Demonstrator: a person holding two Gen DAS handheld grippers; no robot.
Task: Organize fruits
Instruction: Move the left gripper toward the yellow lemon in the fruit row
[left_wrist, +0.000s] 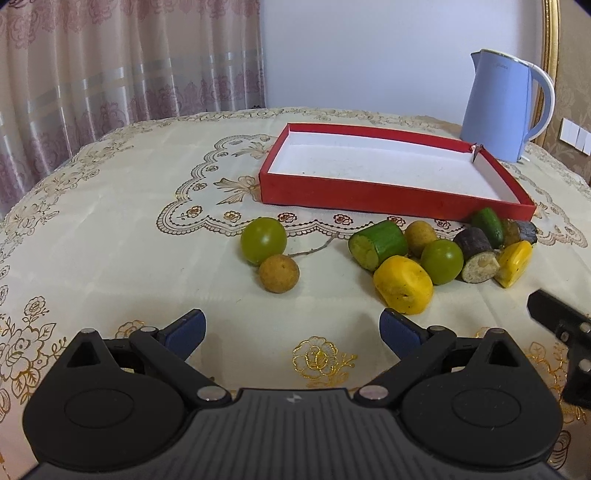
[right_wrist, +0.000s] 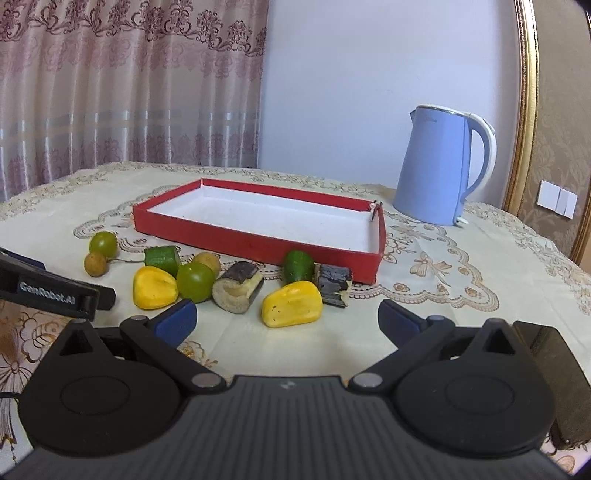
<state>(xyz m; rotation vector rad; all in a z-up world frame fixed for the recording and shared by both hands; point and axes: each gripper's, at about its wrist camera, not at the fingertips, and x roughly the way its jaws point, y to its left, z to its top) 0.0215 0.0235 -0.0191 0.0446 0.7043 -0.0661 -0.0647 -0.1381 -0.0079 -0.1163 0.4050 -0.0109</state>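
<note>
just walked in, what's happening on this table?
Fruit sorting, not yet started. Both the left hand-held gripper and the right hand-held gripper hover open above the tablecloth, holding nothing. The red tray is empty. In front of it lie loose pieces: two yellow chunks, green round fruits, a brown longan, cucumber pieces and dark-skinned chunks. A blue kettle stands behind the tray.

Left gripper (left_wrist: 293, 328) and right gripper (right_wrist: 287, 319) side by side, fingers spread wide.

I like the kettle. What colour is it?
Light blue kettle, white handle; right wrist view shows it best.
</note>
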